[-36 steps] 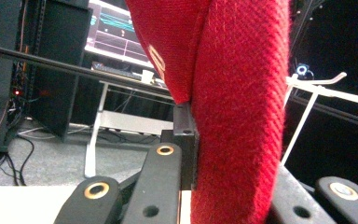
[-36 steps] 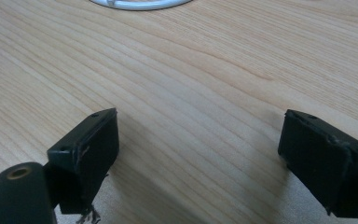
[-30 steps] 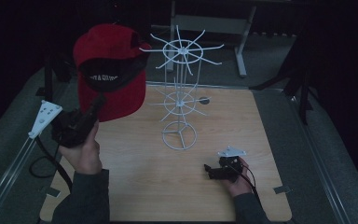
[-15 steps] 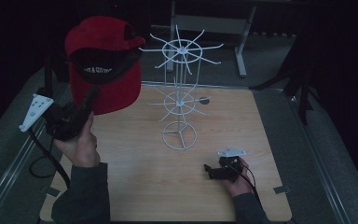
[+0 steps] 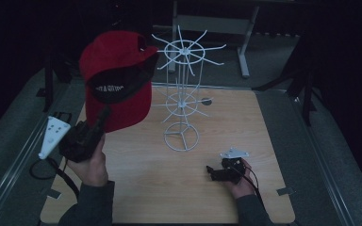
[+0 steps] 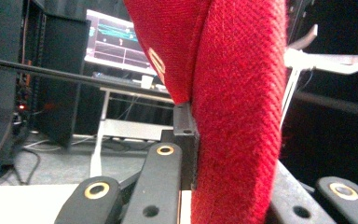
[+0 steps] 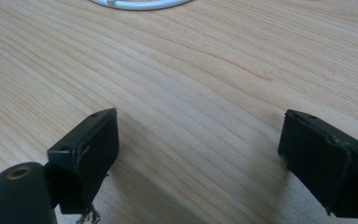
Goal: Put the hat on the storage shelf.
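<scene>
Wood table [image 5: 136, 188], dark room. One red cap [image 5: 115, 80] clamped in left gripper [image 5: 104, 114], 10 o'clock of one wire rack [image 5: 181, 101]. Right gripper [image 5: 210, 170] at 5 o'clock, jaws wide, empty.

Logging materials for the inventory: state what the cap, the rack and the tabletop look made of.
Red cap: woven fabric, likely cotton twill, with a coarse diagonal weave showing; matte.
White rack: thin wire, probably coated metal; smooth white finish.
Tabletop: light wood or wood-look laminate; printed or real grain lines, slight sheen.

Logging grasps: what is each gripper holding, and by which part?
The left gripper holds the red cap by its lower edge; the right gripper holds nothing, jaws open.
</scene>
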A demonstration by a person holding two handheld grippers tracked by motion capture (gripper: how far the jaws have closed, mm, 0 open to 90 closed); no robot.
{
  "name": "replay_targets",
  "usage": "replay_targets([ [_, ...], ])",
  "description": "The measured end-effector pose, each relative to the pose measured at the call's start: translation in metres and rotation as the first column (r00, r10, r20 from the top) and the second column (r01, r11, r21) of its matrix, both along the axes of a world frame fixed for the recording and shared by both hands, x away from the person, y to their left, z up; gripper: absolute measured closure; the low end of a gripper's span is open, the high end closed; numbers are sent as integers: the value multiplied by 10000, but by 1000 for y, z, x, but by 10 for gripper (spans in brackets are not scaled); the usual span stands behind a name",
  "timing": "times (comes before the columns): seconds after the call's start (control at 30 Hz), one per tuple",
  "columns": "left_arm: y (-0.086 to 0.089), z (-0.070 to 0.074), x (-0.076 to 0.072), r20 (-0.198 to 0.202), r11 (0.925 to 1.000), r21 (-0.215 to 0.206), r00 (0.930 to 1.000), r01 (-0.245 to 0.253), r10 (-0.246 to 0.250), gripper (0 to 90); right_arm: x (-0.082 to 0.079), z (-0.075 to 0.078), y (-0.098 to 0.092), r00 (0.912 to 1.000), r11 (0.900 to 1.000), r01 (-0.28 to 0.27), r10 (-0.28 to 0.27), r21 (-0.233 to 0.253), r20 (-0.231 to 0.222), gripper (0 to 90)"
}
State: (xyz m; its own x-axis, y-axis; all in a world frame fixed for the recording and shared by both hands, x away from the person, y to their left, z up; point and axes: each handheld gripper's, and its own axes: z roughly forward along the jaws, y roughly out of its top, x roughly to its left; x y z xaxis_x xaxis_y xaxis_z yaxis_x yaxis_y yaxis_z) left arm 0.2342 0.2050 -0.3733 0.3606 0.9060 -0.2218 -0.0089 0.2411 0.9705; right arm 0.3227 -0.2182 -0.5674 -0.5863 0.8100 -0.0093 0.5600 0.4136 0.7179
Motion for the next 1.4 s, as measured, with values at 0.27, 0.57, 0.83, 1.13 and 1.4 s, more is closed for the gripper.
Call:
replay_targets([
  [0.27,-7,-42,7,-1071,9998,199,9942,-53,74,846,0,0,0,10000,10000,5,-5,10,14,121],
  [0.57,-11,-66,11,-1781,9980,618,9840,125,-13,836,0,0,0,10000,10000,0,0,9,29,121],
  [0.83,4,-63,13,-2068,9972,550,9777,502,-378,541,0,0,0,10000,10000,-2,2,11,21,121],
  [1.13,31,-68,20,-2581,9982,504,9659,332,-191,450,0,0,0,10000,10000,-7,7,4,9,121],
  [1.4,42,-84,29,-3027,9971,753,9530,75,157,426,0,0,0,10000,10000,2,-2,0,4,121],
])
